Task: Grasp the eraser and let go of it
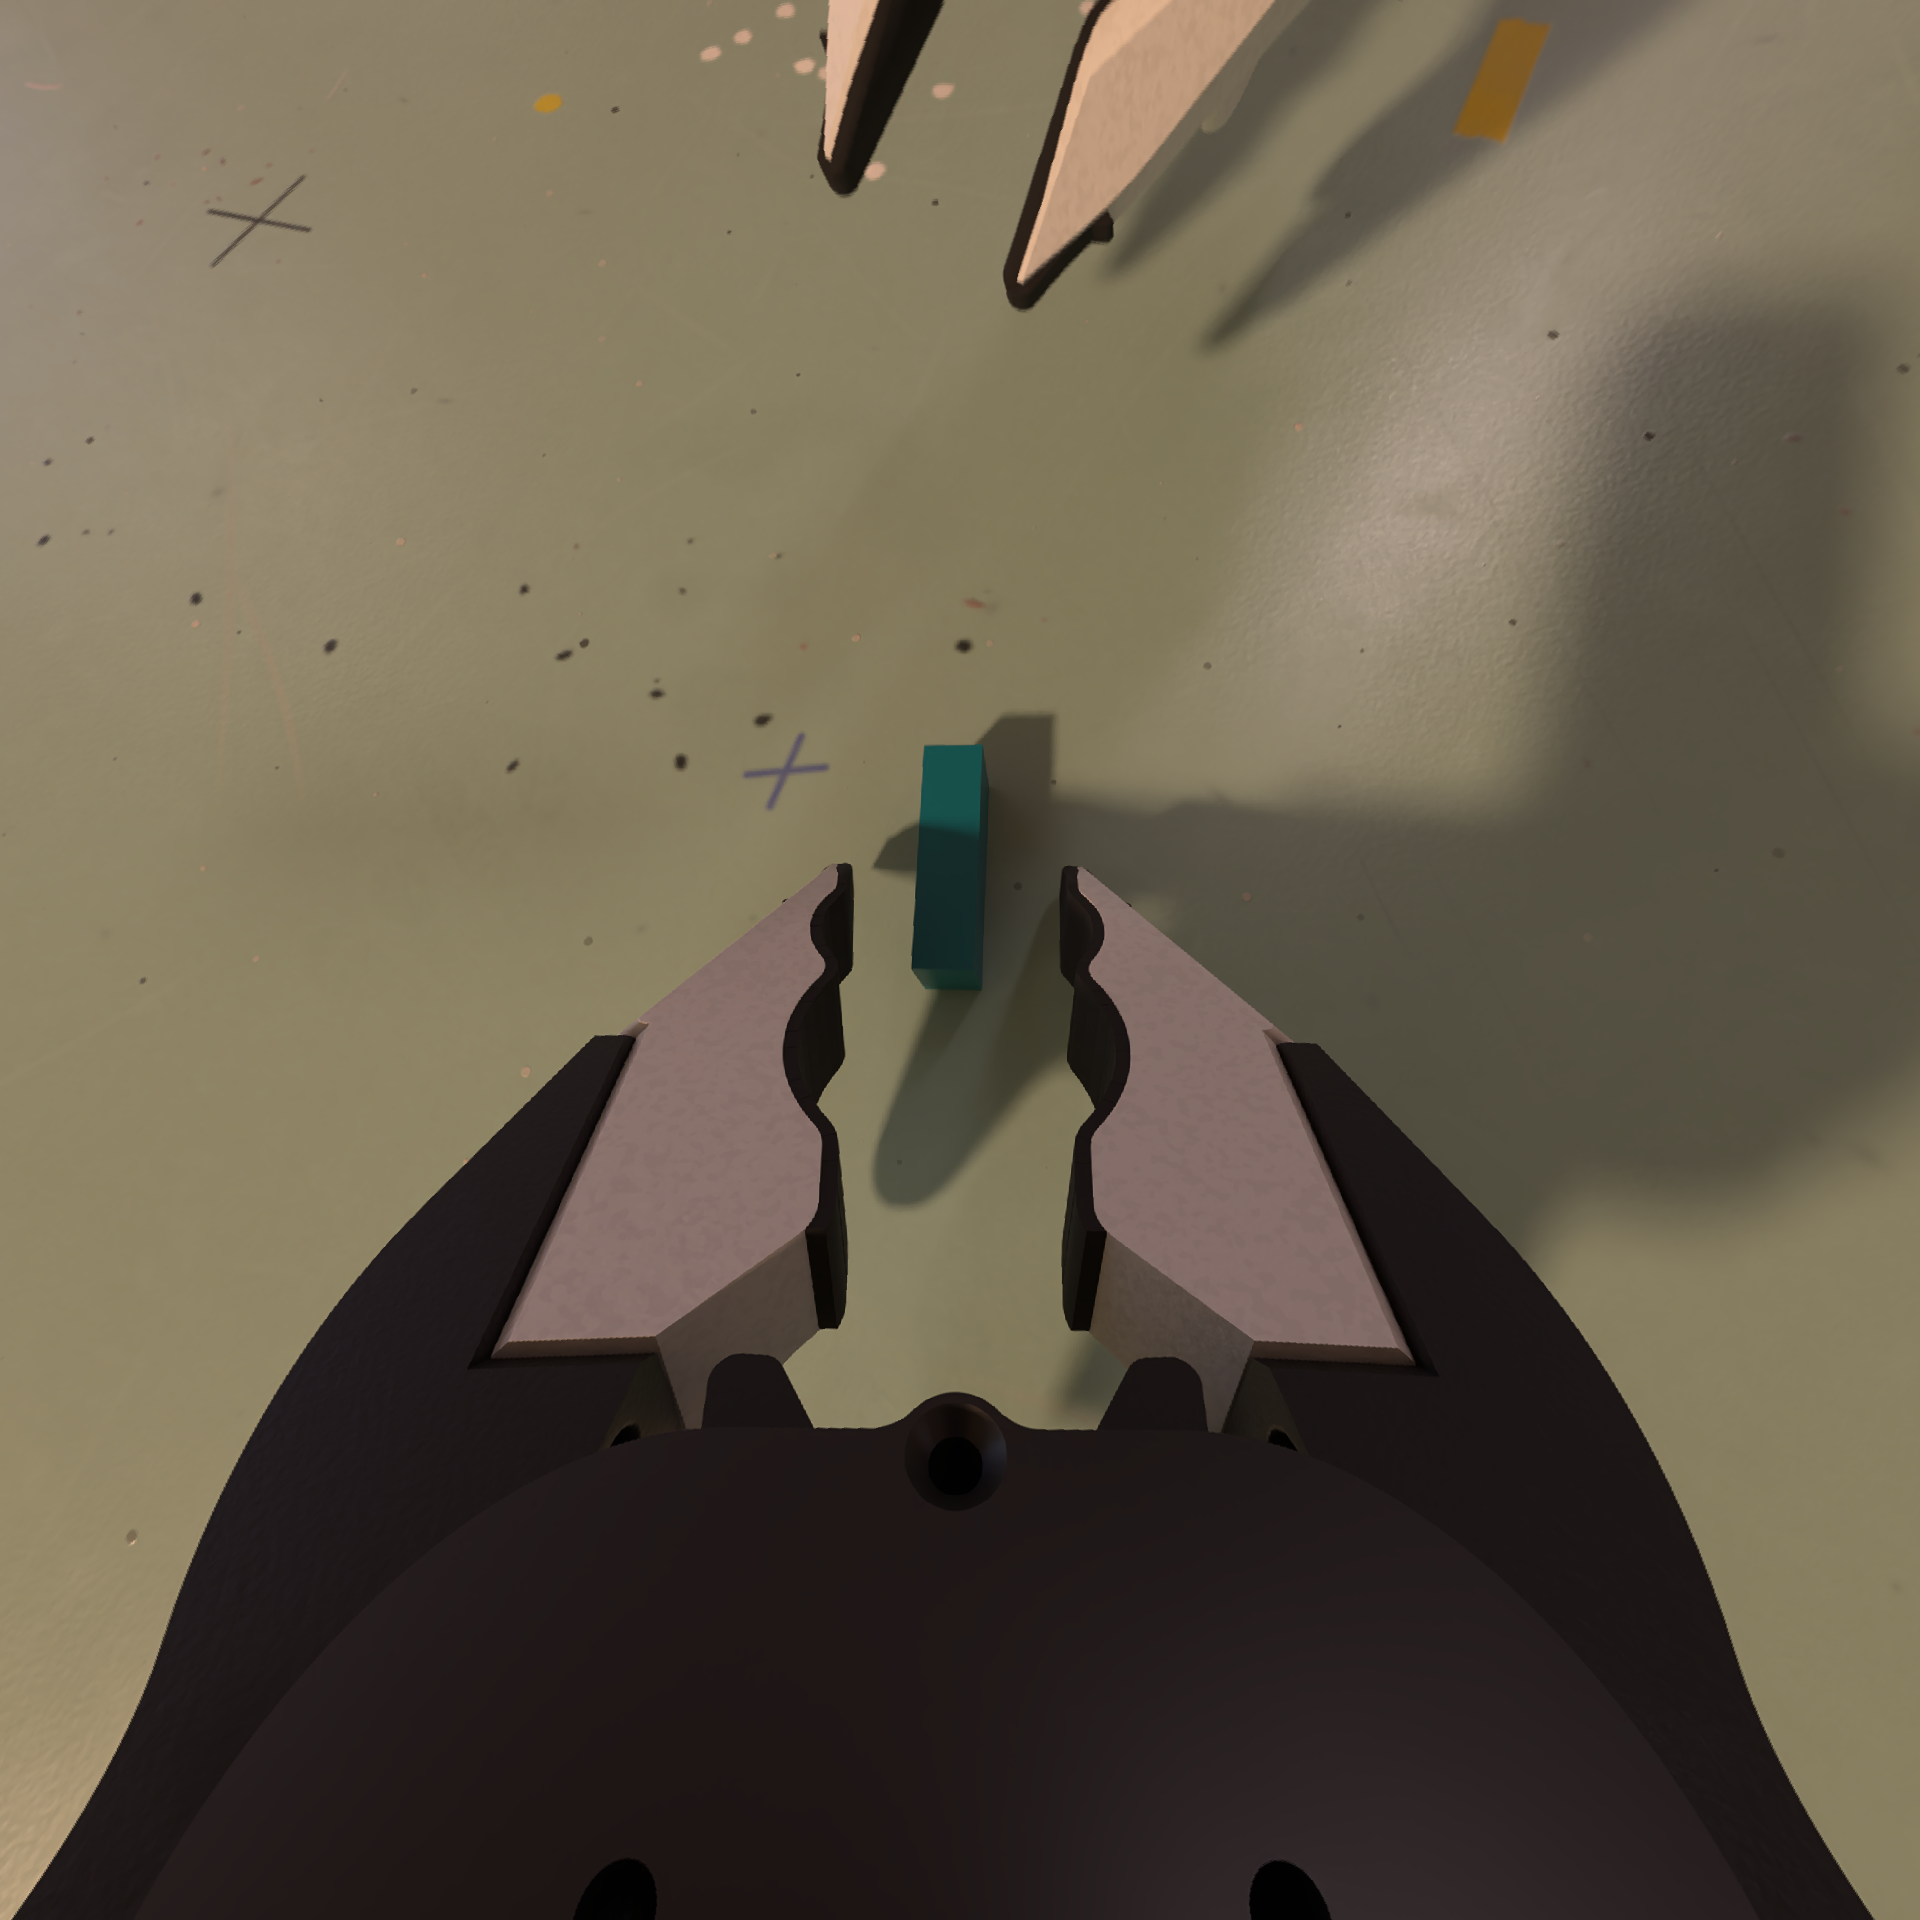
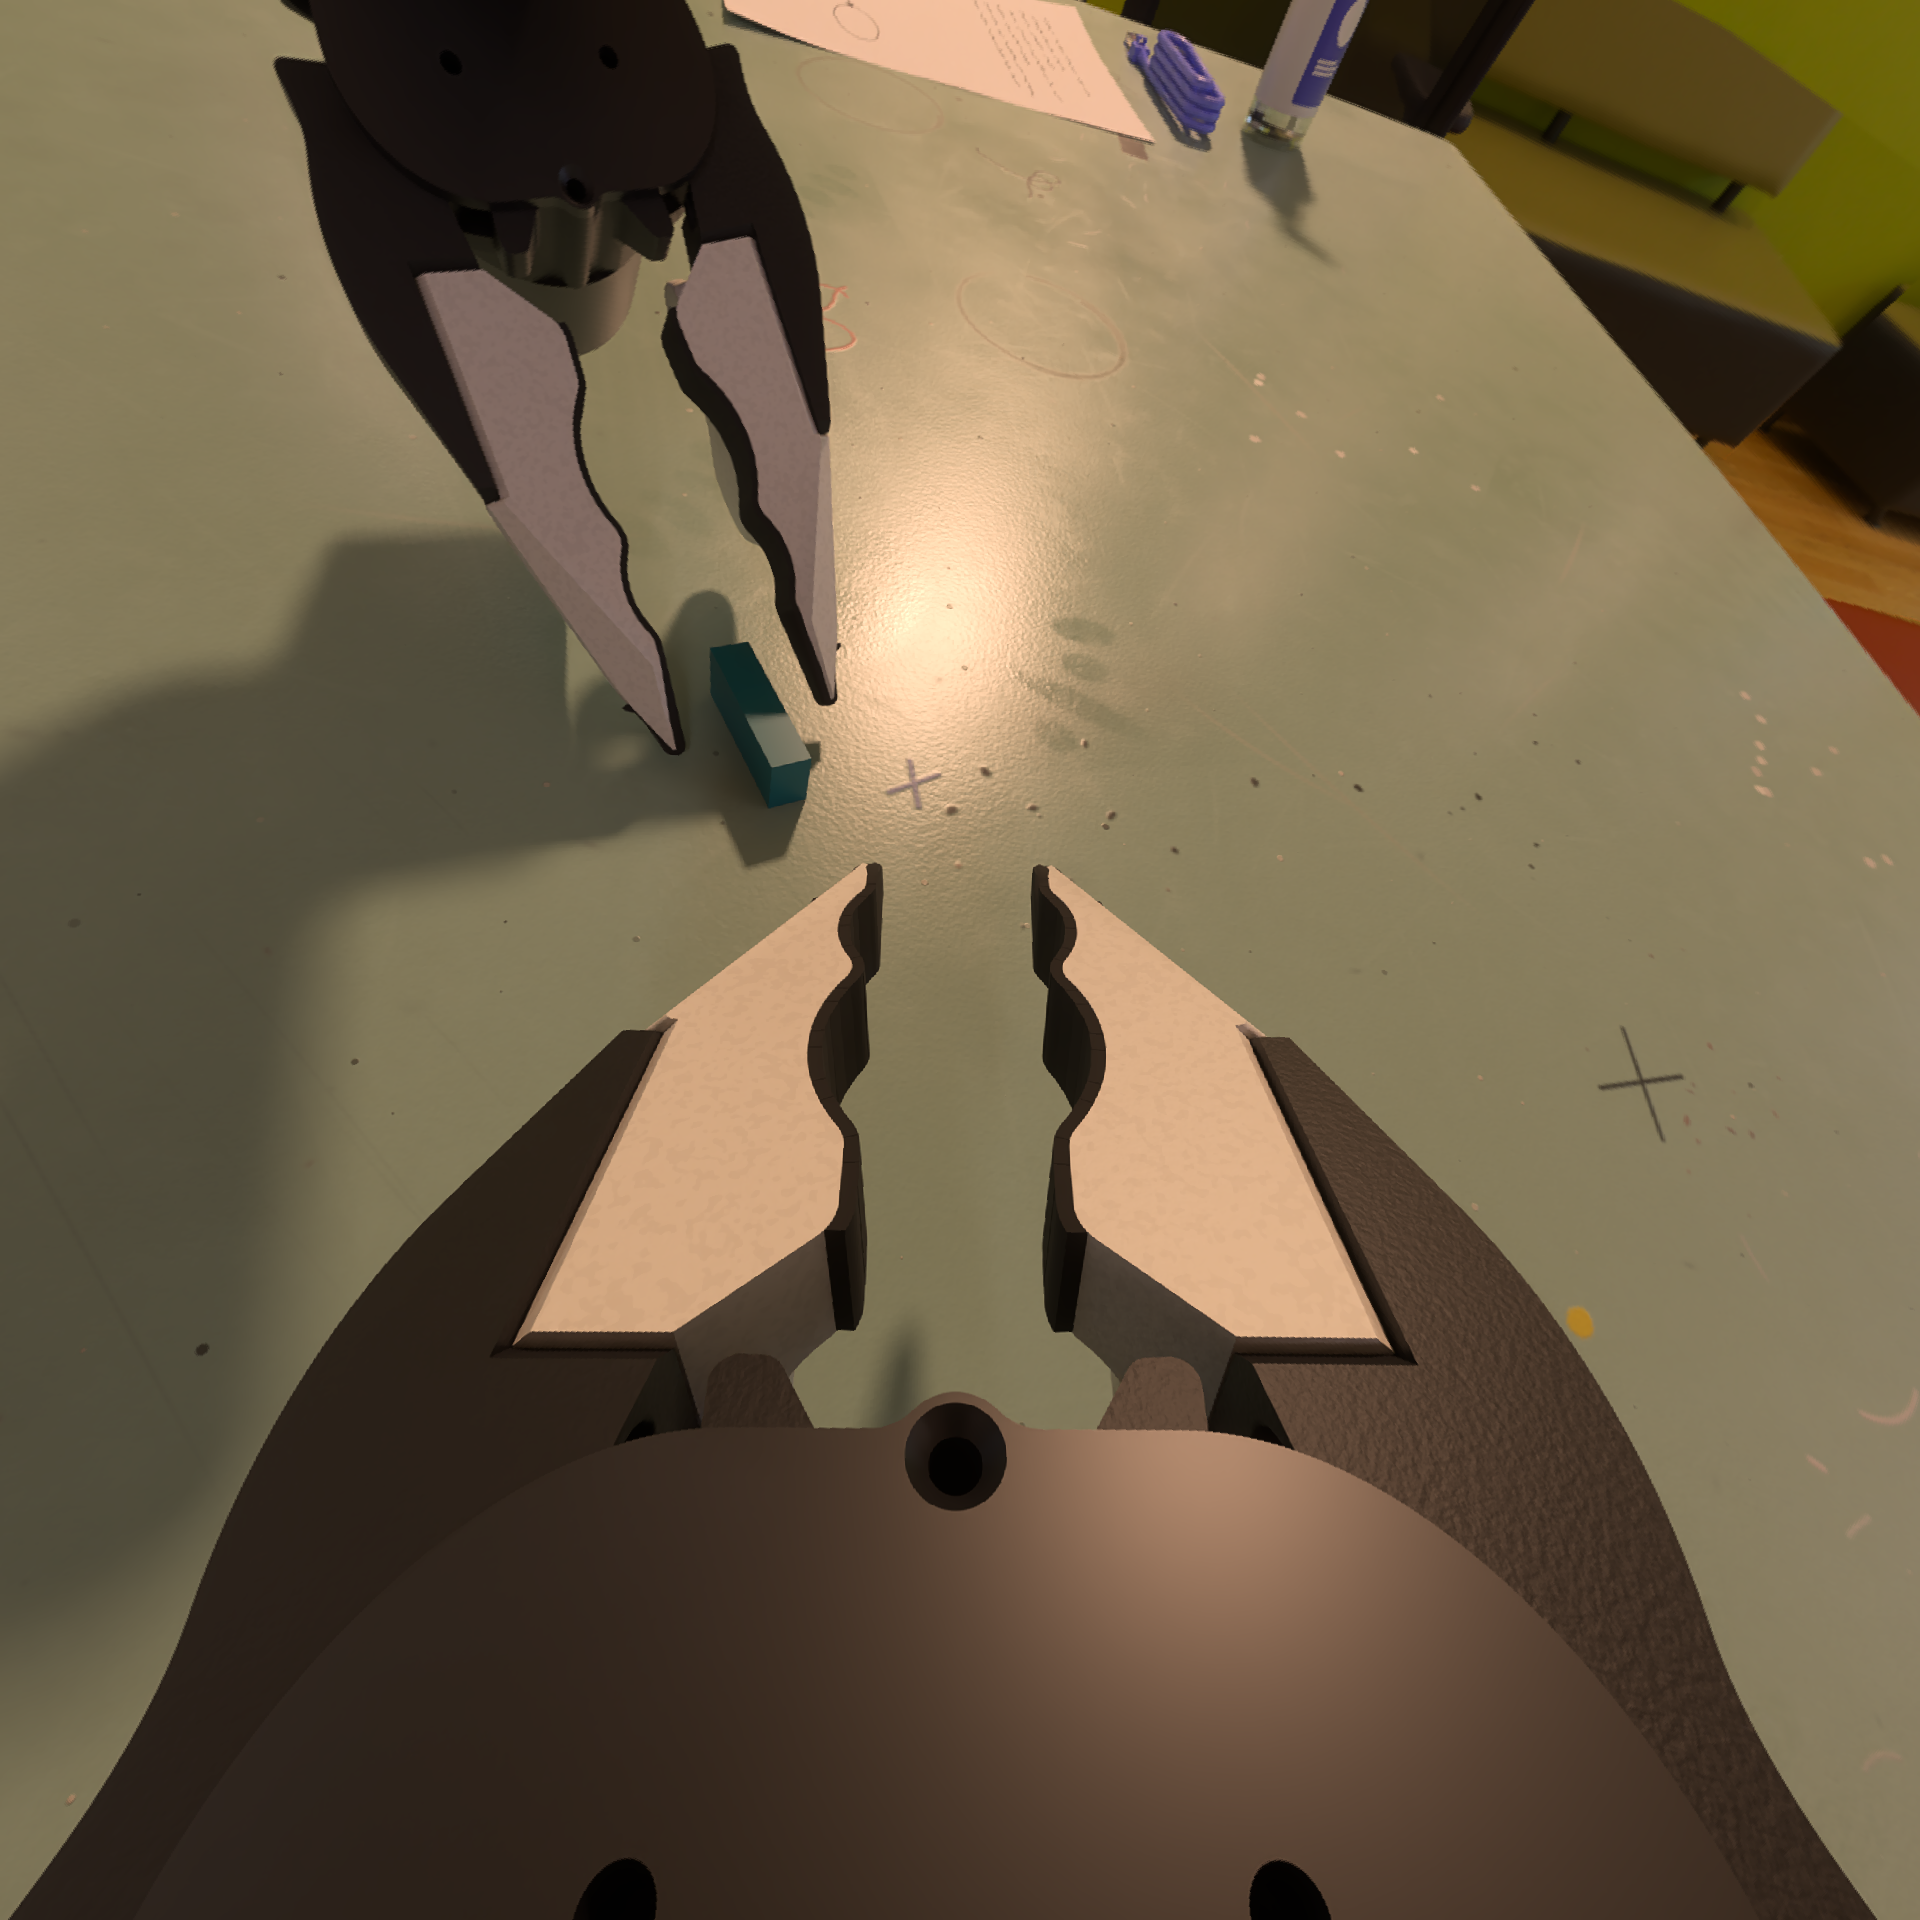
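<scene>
Both fingertips (image 1: 844,878) clear of eraser (image 1: 951,868)

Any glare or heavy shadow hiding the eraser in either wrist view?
Left wrist view: the teal eraser lies partly in the left gripper's shadow, darker at its near end, but its outline is clear. Right wrist view: a bright glare patch on the table sits beside the eraser, not over it; broad shadow falls to the picture's left.
</scene>
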### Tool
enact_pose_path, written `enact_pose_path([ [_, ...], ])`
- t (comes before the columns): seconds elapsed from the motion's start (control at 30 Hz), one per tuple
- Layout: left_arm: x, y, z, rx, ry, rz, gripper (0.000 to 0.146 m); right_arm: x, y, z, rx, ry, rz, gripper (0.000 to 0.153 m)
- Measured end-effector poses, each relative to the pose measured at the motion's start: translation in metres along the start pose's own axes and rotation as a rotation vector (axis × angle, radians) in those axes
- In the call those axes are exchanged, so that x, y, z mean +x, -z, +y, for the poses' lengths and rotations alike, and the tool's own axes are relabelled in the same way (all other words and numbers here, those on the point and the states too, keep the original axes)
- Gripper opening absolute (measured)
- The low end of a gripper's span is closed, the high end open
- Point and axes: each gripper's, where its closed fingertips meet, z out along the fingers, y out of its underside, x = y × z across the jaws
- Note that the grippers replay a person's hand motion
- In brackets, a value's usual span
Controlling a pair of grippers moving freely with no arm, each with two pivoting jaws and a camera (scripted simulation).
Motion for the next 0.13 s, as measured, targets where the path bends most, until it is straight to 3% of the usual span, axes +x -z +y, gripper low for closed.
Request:
enact_pose_path([
  [0.13,-0.0006,0.0014,0.0025,-0.006,-0.017,-0.023,0.04,0.002,0.0005,-0.0003,0.005,0.006,0.022,0.029],
])
